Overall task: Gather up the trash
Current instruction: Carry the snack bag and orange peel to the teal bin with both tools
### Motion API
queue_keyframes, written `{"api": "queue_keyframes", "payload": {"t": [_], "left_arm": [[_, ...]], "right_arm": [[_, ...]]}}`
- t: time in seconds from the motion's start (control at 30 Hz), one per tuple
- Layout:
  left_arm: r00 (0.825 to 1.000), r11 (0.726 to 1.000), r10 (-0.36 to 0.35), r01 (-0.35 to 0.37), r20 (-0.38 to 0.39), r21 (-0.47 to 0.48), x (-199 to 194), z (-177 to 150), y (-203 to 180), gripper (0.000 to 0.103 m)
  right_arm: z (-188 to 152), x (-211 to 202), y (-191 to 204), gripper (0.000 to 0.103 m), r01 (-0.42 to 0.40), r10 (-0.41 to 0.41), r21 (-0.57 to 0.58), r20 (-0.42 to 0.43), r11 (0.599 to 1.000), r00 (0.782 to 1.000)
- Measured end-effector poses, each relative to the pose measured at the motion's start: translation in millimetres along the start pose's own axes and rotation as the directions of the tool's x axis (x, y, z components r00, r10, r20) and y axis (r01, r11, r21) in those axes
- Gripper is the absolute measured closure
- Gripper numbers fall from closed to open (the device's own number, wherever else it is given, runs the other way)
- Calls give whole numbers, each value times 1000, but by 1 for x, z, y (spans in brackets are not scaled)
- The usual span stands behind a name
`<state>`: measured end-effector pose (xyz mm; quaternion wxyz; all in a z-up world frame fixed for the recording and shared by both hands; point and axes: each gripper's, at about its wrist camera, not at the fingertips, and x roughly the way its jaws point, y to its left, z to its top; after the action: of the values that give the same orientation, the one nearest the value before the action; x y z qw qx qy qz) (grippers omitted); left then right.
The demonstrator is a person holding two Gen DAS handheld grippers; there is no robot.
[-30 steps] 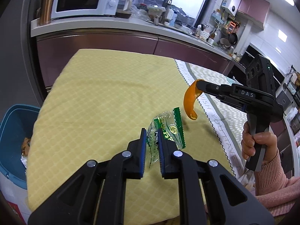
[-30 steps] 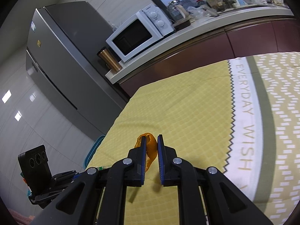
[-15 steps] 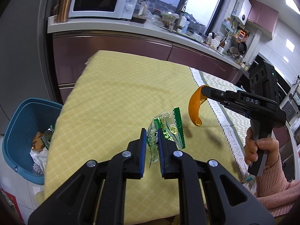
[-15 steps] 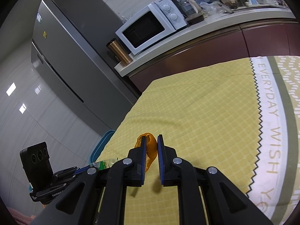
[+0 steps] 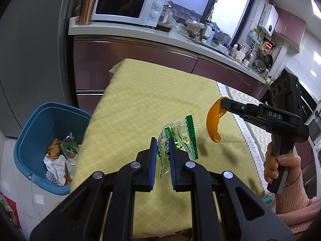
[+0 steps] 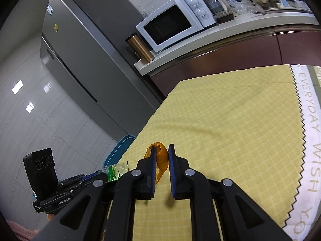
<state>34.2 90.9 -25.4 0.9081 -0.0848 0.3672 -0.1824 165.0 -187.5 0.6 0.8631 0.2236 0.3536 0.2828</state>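
My left gripper (image 5: pixel 162 140) is shut on a clear plastic wrapper with green print (image 5: pixel 180 138), held above the yellow tablecloth (image 5: pixel 140 104). My right gripper (image 6: pixel 161 148) is shut on a curled strip of orange peel (image 6: pixel 162 158), also lifted off the cloth. In the left wrist view the right gripper (image 5: pixel 221 101) hangs at the right with the orange peel (image 5: pixel 213 124) dangling from its tips, a hand on its handle. A blue trash bin (image 5: pixel 48 118) holding paper and wrappers stands on the floor left of the table. In the right wrist view the wrapper (image 6: pixel 116 170) shows at lower left.
A counter (image 5: pixel 140 36) runs behind the table with a white microwave (image 5: pixel 128 10) and a copper tumbler (image 5: pixel 87 6). A grey fridge (image 6: pixel 84 60) stands left of the counter. The bin's blue rim (image 6: pixel 118 148) peeks past the table's left edge.
Both grippers have carried their loads leftward over the table. The blue bin has come further into the left wrist view, and its contents now show.
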Motion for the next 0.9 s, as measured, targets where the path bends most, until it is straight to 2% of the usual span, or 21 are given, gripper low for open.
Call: {"api": "queue_keyframes", "payload": {"t": [0.9], "left_arm": [[992,989,114,-108,62,-98,-34,0,58,91]], "right_arm": [[9,47,50,93,-87,81,-78,-78,993,994]]}}
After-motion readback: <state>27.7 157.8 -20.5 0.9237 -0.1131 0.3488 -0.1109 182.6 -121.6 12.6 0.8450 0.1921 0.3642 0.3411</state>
